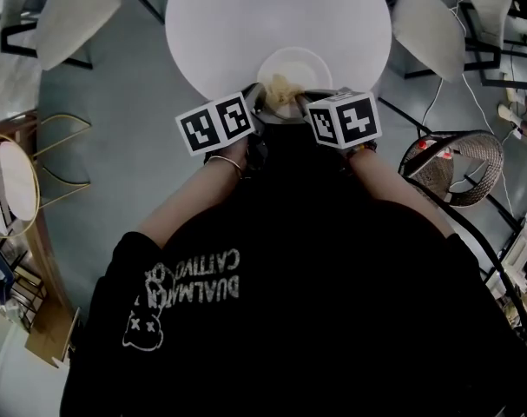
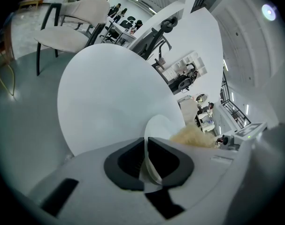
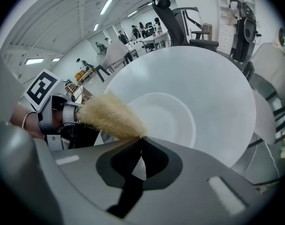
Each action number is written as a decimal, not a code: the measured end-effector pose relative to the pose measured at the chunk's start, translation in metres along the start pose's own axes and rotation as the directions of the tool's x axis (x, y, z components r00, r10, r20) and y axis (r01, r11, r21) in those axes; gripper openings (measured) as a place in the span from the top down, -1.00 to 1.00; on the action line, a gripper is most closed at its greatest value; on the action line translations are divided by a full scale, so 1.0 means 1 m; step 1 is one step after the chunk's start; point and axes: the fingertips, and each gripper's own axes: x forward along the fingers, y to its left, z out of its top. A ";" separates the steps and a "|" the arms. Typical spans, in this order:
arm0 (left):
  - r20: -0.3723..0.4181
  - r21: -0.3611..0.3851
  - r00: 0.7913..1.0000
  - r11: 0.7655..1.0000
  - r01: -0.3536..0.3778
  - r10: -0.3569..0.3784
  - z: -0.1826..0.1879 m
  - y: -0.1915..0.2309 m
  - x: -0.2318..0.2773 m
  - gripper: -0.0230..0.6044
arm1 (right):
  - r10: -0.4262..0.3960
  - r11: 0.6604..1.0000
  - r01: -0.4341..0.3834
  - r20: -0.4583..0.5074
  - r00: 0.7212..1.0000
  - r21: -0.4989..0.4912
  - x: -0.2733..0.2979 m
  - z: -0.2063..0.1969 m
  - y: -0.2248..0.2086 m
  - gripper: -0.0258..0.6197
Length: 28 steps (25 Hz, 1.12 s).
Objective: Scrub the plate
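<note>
A white plate (image 1: pixel 296 62) is held over the near edge of the round white table (image 1: pixel 246 16). My left gripper (image 1: pixel 261 101) is shut on the plate's rim, and in the left gripper view the plate (image 2: pixel 159 125) stands edge-on between the black pads (image 2: pixel 126 161). My right gripper (image 1: pixel 303 102) is shut on a beige fibre scrubber (image 1: pixel 283 89). In the right gripper view the scrubber (image 3: pixel 109 116) sticks out to the left from the right gripper (image 3: pixel 141 139) and lies against the plate (image 3: pixel 170 116) at its near left edge. The scrubber (image 2: pixel 193 136) also shows beside the plate in the left gripper view.
Pale chairs (image 1: pixel 76 11) stand around the table, another at the upper right (image 1: pixel 428 29). A wire basket (image 1: pixel 458 168) sits on the floor at the right. A gold wire stand (image 1: pixel 59 159) and shelves are at the left. The person's black shirt fills the lower head view.
</note>
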 end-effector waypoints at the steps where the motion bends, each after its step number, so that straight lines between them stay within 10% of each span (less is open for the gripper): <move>1: 0.000 0.000 1.000 1.000 0.000 0.000 0.000 0.000 0.000 0.84 | -0.010 1.000 0.010 0.000 1.000 0.003 -0.001 -0.001 -0.002 0.90; 28: 0.006 0.020 1.000 1.000 -0.021 0.021 0.002 -0.003 0.002 0.84 | -0.168 0.964 0.158 0.031 0.985 0.212 -0.041 -0.025 -0.058 0.90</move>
